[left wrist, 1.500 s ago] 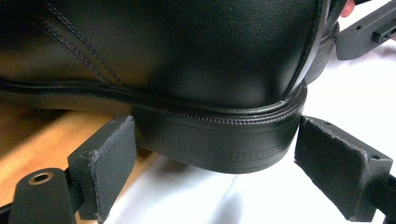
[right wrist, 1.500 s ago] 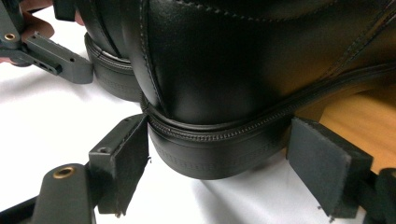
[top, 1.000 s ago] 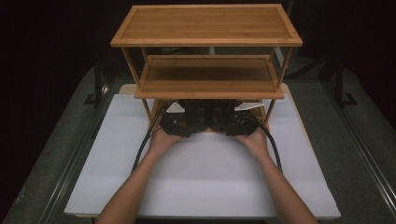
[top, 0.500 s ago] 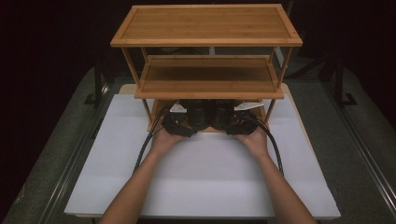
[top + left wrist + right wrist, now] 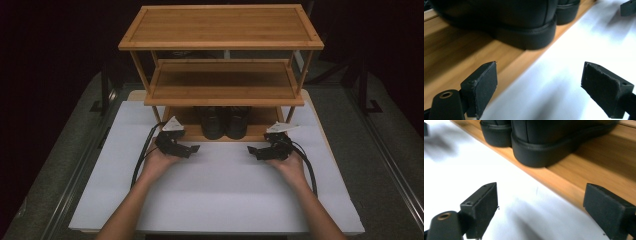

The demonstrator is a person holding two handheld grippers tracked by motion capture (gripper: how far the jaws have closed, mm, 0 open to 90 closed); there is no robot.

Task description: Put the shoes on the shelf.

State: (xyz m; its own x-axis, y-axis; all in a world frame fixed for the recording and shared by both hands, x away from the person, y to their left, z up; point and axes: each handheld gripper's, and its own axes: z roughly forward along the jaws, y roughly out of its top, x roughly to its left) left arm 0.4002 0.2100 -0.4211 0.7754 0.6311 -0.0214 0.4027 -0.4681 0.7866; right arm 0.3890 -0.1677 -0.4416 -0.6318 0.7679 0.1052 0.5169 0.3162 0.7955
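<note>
A pair of black shoes (image 5: 225, 121) stands side by side on the bottom shelf (image 5: 191, 132) of a wooden rack, heels toward me. My left gripper (image 5: 192, 148) rests over the white mat in front of the rack's left end, open, nothing between its jaws. My right gripper (image 5: 252, 150) is in front of the right end, and its jaws have just been opening with nothing between them. In the left gripper view the near shoe's heel (image 5: 526, 27) lies beyond the open gripper (image 5: 544, 87). In the right gripper view the other shoe's heel (image 5: 544, 145) sits past the open gripper (image 5: 544, 210).
The three-tier bamboo rack (image 5: 220, 25) stands at the far side of a white mat (image 5: 215, 195); its top and middle shelves (image 5: 222, 80) are bare. Black cables loop from both grippers along the forearms. Dark grey tabletop and rails flank the mat.
Both grippers have drawn back from the shoes under the rack and spread apart, the left one leftward, the right one rightward. The shoes stay on the bottom shelf.
</note>
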